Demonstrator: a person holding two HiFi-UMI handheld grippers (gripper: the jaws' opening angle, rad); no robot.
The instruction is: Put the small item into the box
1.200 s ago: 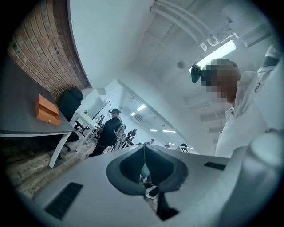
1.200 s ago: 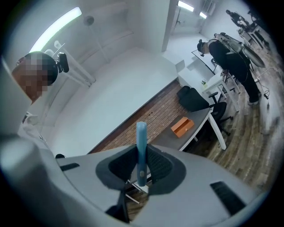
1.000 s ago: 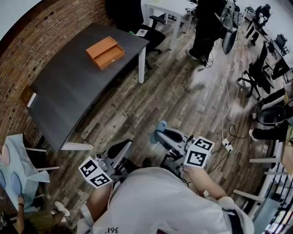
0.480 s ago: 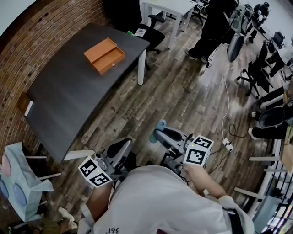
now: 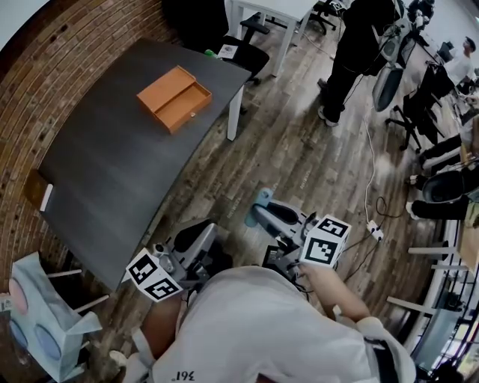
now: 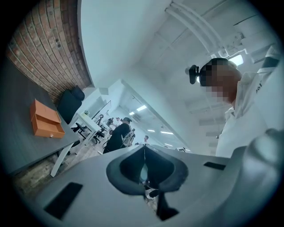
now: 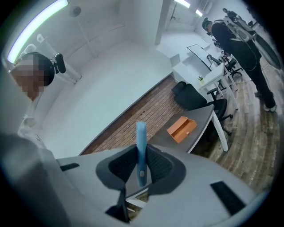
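Note:
An orange box (image 5: 174, 97) with its drawer pulled out lies on the dark grey table (image 5: 105, 157), far ahead and to the left of both grippers. It also shows as the orange box (image 6: 44, 119) in the left gripper view and the orange box (image 7: 182, 128) in the right gripper view. My right gripper (image 5: 258, 213) is held over the wooden floor, shut on a small light-blue item (image 7: 141, 150) that stands up between the jaws. My left gripper (image 5: 200, 233) hangs beside it at waist height, its jaws (image 6: 143, 166) together with nothing in them.
A black office chair (image 5: 247, 52) stands at the table's far end by a white desk (image 5: 277, 15). A person in black (image 5: 359, 45) stands further back. Cables and a power strip (image 5: 372, 228) lie on the floor at the right. A pale blue seat (image 5: 37, 322) is at the lower left.
The view has shifted a little, so the table and box sit slightly lower in the frame. The person in black has stepped to the right. Both grippers keep their pose.

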